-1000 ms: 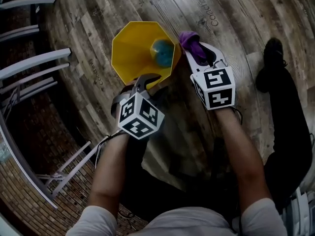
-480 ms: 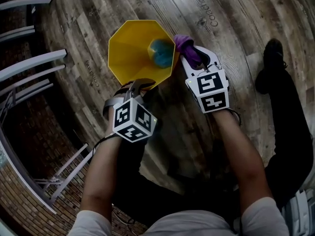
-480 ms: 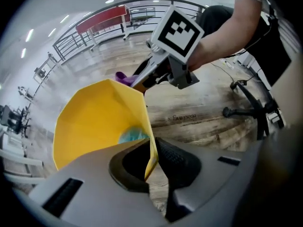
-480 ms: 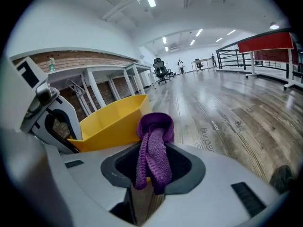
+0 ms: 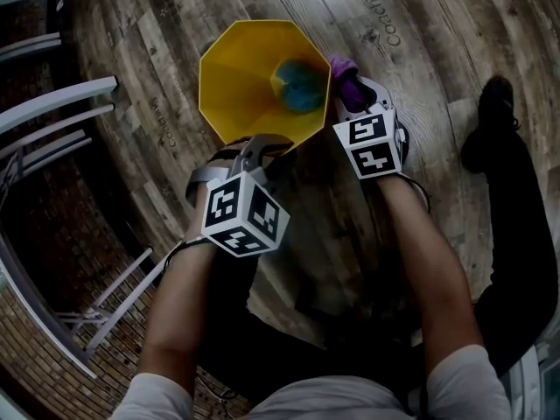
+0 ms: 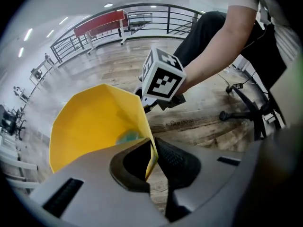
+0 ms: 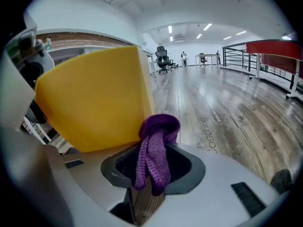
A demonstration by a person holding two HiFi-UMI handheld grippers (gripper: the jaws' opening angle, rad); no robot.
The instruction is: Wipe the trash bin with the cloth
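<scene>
- Left gripper (image 5: pixel 254 143) was closing its jaws on the near rim of the yellow bin (image 5: pixel 245 77). In its own view the thin yellow wall stood between the two pads, one pad inside the bin and one outside.
- My right gripper (image 5: pixel 357 94) had its jaws pressed together on a purple cloth (image 5: pixel 346 73). A folded loop of it stuck out past the fingertips and the loose ends hung down between the pads.
- That cloth sat just beside the bin's outer wall, at the rim on my right. I could not tell whether it touched.
- From the head view the bin's eight-sided mouth faced up at me, with both grippers at its near edge, the left at the bottom corner and the right at the side.
- A blue-green patch (image 5: pixel 300 86) showed deep inside the bin, toward the right wall; I could not make out what it was.
- All of it stood on a wooden plank floor (image 5: pixel 420 24) with faint print on the boards.
- Grey railing bars (image 5: pixel 52 103) ran along my left, well apart from the bin.
- A dark shoe (image 5: pixel 495 103) rested on the floor off to my right.
- An office chair base (image 6: pixel 246 113) showed in the left gripper view, behind my right arm.
</scene>
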